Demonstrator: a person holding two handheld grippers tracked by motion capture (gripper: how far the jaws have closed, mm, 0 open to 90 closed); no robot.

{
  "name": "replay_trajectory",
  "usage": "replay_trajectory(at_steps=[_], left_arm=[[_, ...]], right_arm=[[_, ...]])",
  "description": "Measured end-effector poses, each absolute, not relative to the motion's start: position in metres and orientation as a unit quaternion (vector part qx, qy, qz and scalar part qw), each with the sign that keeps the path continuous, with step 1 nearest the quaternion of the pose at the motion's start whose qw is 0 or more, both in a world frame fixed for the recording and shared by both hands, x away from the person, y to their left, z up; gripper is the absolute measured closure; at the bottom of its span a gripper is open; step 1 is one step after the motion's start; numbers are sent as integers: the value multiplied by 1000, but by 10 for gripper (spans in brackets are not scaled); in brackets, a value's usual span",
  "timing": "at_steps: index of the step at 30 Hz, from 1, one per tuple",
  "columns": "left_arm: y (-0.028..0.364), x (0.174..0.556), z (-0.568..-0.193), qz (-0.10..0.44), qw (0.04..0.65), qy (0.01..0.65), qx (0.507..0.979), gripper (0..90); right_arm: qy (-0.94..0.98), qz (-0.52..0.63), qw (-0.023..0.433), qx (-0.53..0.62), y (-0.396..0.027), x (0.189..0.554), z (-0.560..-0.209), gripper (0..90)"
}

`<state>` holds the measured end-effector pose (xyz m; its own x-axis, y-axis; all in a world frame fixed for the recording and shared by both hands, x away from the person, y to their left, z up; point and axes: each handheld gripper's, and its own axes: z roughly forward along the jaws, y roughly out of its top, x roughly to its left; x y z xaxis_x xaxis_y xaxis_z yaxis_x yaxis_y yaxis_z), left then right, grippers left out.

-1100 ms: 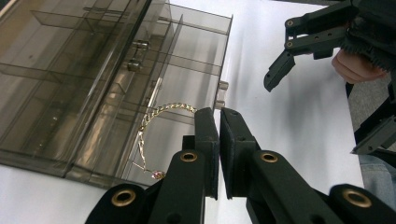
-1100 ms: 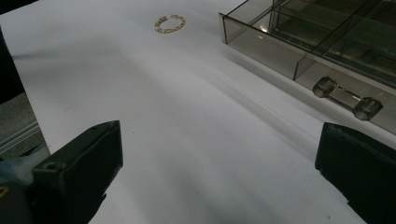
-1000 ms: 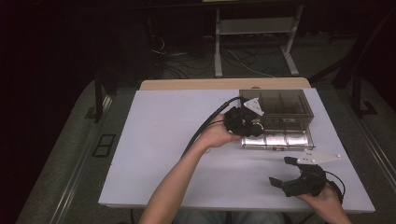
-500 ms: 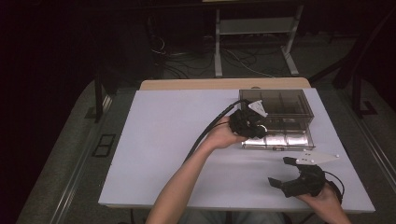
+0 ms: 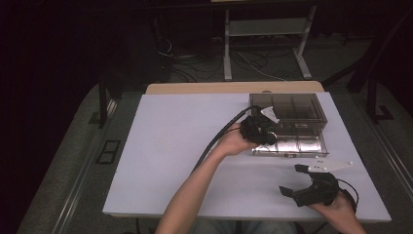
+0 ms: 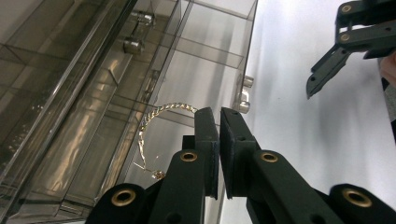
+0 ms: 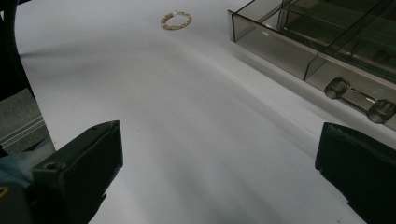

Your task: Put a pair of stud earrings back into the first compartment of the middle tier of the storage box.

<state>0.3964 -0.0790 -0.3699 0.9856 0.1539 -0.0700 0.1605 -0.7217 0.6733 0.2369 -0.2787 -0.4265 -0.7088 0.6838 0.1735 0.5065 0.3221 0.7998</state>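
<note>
White table (image 5: 160, 161): it is a wide, bare sheet, and both hands work at its right side.
Right gripper (image 5: 311, 187): in the high view it sits near the front edge, at about 5 o'clock. Its jaws stand wide open and hold nothing.
Loose ring (image 7: 176, 20): the right gripper view shows a small gold ring lying flat on the table, at 11 o'clock, well apart from the box.
Left gripper (image 5: 263, 129): it is farther out, at about 2 o'clock, and reaches over the pulled-out drawer (image 5: 292, 145). Its jaws are pinched together on one end of the gold chain (image 6: 161, 119).
Gold chain: it curls out from the jaws to about 10 o'clock in the left gripper view and hangs over a drawer slot.
Clear box (image 5: 287, 109): it is smoky plastic with many small slots, at the far right of the table.
What could go wrong: I think the chain may drape over a thin wall between slots if it is let go off centre. The loose end could catch on the drawer edge. A quick pull-away might drag it back out.
</note>
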Motion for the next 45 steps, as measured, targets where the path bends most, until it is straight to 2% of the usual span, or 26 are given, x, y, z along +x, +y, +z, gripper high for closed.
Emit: replay_trajectory(at_steps=[29,38,41,45], left_arm=[[-83,411,-395,-40,344,111,931,845],[-80,404,-381,-28,363,110,925,665],[-78,400,-375,-10,361,115,925,550],[-72,398,-366,-4,359,119,926,447]], right_arm=[[808,451,90,367,-279,238,-427,2],[807,454,89,366,-279,238,-427,2],[807,454,89,366,-279,238,-427,2],[808,453,90,366,-280,238,-427,2]])
